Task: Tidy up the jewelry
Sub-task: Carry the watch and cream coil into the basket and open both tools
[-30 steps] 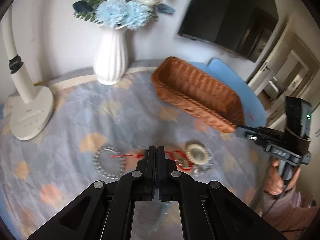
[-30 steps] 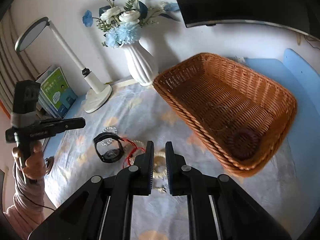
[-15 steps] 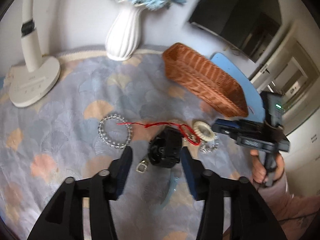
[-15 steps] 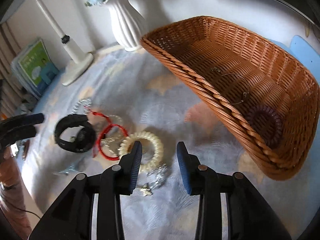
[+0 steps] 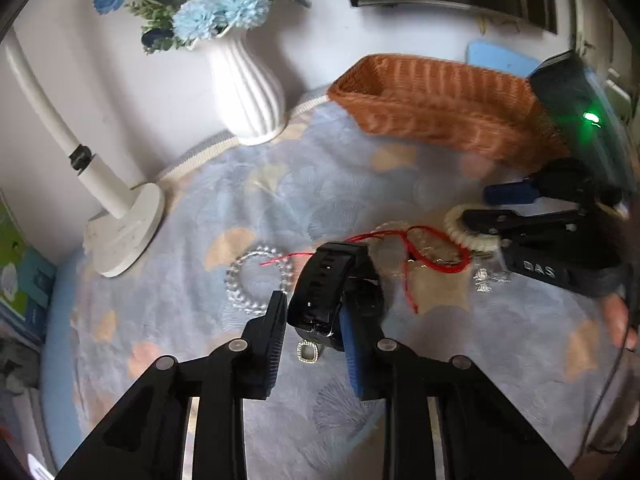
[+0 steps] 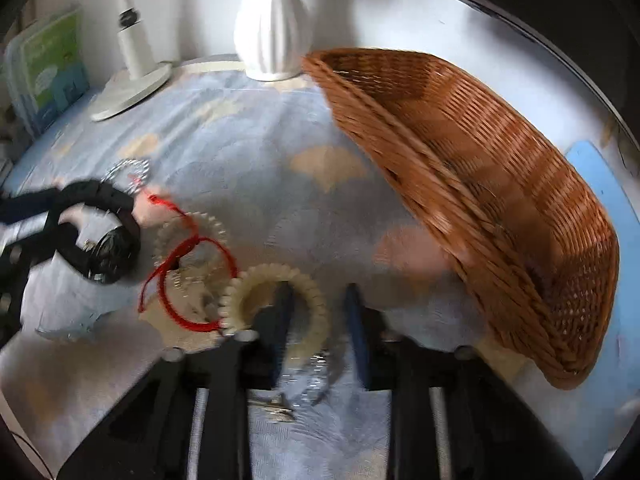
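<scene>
The black watch (image 5: 334,280) lies at the centre of the left wrist view on the blue patterned cloth (image 5: 280,184). The left gripper (image 5: 312,312) tilts steeply down over it, fingers just narrowed around the strap; contact is unclear. At lower centre of the right wrist view, the cream coil bracelet (image 6: 276,300) has one finger of the downward-pitched right gripper (image 6: 320,308) inside its ring, jaws just narrowed, grip unclear. The wicker basket (image 6: 480,160) fills the right side.
</scene>
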### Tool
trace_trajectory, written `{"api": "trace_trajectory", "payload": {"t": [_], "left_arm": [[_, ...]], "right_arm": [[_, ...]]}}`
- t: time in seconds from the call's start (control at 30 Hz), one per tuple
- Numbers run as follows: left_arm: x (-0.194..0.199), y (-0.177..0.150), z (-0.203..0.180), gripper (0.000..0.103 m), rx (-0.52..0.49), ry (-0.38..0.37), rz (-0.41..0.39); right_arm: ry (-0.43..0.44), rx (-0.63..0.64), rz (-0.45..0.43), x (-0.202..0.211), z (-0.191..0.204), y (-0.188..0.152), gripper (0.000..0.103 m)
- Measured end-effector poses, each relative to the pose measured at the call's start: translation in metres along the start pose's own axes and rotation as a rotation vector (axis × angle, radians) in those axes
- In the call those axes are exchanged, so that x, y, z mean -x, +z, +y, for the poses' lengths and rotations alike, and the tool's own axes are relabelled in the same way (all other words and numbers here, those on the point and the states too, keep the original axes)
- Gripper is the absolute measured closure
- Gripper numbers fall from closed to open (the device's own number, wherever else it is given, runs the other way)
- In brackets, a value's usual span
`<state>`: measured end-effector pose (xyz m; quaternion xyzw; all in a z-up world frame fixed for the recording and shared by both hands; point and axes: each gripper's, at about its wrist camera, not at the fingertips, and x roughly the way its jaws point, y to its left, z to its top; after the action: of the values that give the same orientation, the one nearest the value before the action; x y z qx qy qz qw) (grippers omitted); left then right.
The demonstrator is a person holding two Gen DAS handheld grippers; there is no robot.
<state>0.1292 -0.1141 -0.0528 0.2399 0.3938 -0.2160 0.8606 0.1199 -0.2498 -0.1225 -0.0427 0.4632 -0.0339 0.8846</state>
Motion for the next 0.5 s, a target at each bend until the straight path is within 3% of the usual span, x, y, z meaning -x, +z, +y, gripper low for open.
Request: {"api": "trace_trajectory", "payload": {"t": [0.07, 0.17, 0.37, 0.5], "left_arm": [[-0.002, 0.000, 0.003, 0.080, -0.004, 0.033, -0.003], [-0.005, -0.002, 0.014, 0.082, 0.026, 0.002, -0.011], [-0.002, -0.004, 0.045, 0.082, 0.178, -0.215, -0.037], [0.008, 0.001, 0.052, 0.082, 0.232, -0.286, -0.071]], "right_arm": [[-0.023, 0.011, -0.009, 0.000, 0.002, 0.000, 0.088], [0.013, -0.021, -0.015, 0.000, -0.005, 0.000, 0.090], [0.179, -0.153, -0.042, 0.016, -0.039, -0.002, 0.091], [0.230, -0.198, -0.056, 0.033, -0.049, -0.004, 0.091]]}}
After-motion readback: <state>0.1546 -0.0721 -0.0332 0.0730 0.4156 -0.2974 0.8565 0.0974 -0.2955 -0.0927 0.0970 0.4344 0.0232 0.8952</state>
